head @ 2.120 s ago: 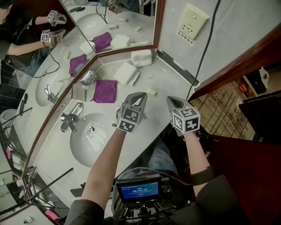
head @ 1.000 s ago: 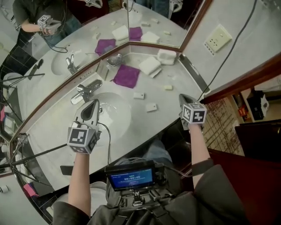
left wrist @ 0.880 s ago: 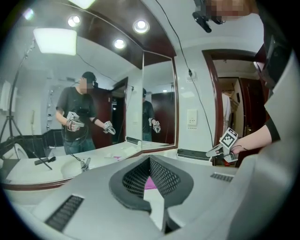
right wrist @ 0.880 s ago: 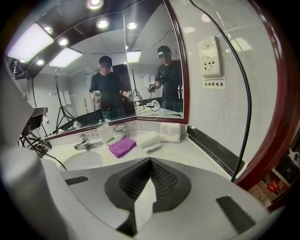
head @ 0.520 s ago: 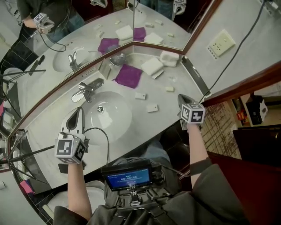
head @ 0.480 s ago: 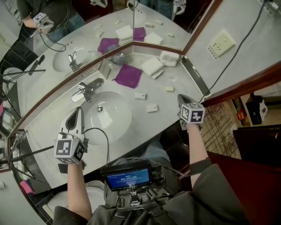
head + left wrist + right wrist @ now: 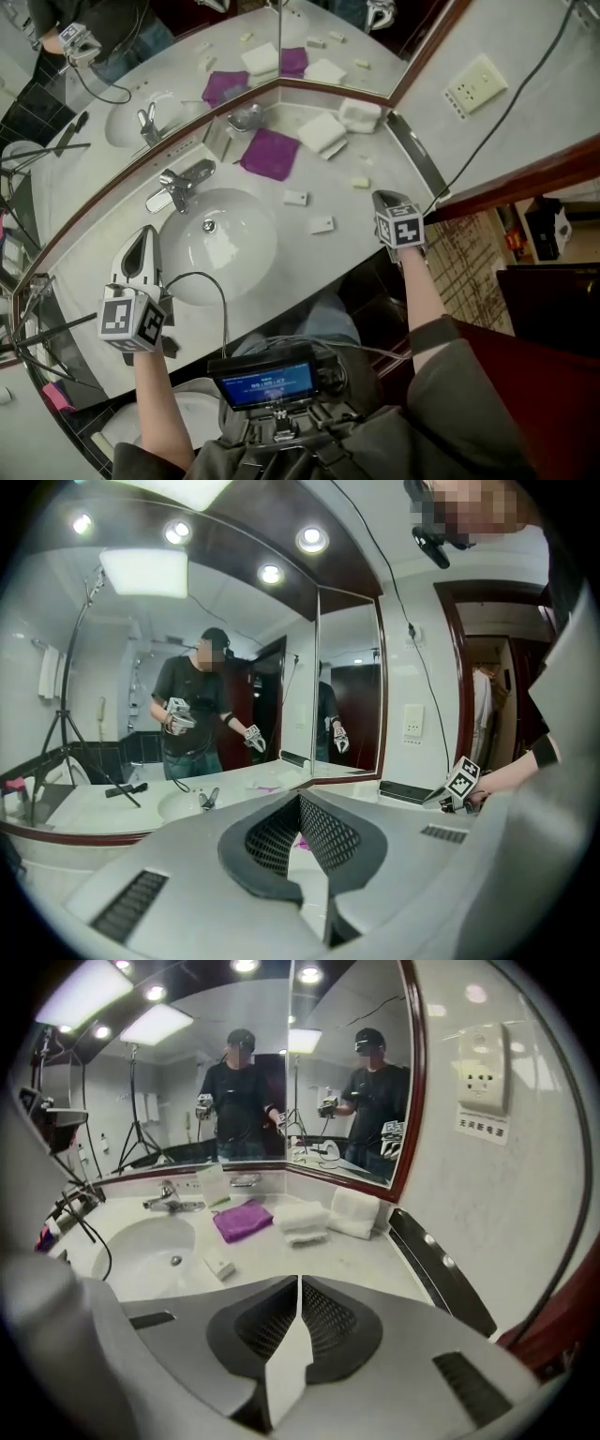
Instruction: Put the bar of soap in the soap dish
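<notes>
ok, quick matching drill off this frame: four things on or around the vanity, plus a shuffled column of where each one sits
Things:
1. faucet
2. purple cloth
3. wall outlet
4. small white bars

Places:
a. on the wall right of the mirror
b. loose on the counter, right of the basin
c. at the basin's back rim
d. flat near the mirror corner, beside the folded white towels

Pairs: 1-c, 2-d, 3-a, 4-b
</notes>
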{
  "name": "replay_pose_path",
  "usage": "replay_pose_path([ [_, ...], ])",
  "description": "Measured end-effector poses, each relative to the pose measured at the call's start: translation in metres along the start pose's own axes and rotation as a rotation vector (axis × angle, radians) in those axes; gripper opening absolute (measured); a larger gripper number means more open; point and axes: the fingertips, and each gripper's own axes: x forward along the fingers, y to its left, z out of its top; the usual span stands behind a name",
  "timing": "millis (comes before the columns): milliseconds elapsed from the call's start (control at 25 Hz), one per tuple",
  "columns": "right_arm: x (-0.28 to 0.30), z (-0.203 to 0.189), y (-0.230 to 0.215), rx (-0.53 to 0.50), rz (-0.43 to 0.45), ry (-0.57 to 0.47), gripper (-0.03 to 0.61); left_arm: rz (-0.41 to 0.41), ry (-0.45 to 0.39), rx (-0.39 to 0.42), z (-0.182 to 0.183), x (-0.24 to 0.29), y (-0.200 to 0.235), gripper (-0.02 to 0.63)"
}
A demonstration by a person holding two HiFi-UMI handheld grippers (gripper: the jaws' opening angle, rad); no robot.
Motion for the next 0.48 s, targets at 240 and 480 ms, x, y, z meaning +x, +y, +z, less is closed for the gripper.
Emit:
replay_pose_path([
  [240, 0.043, -0.005, 0.005, -0.356, 0.065, 0.133, 0.181, 0.035, 0.039, 0.013, -0.004, 0.003, 0.006, 0.0],
  [480, 0.091, -0.028, -0.005, -0.679, 0.135, 0.262, 0.237, 0.074, 0.054, 0.008, -0.007, 0.008, 0.012, 0.0],
])
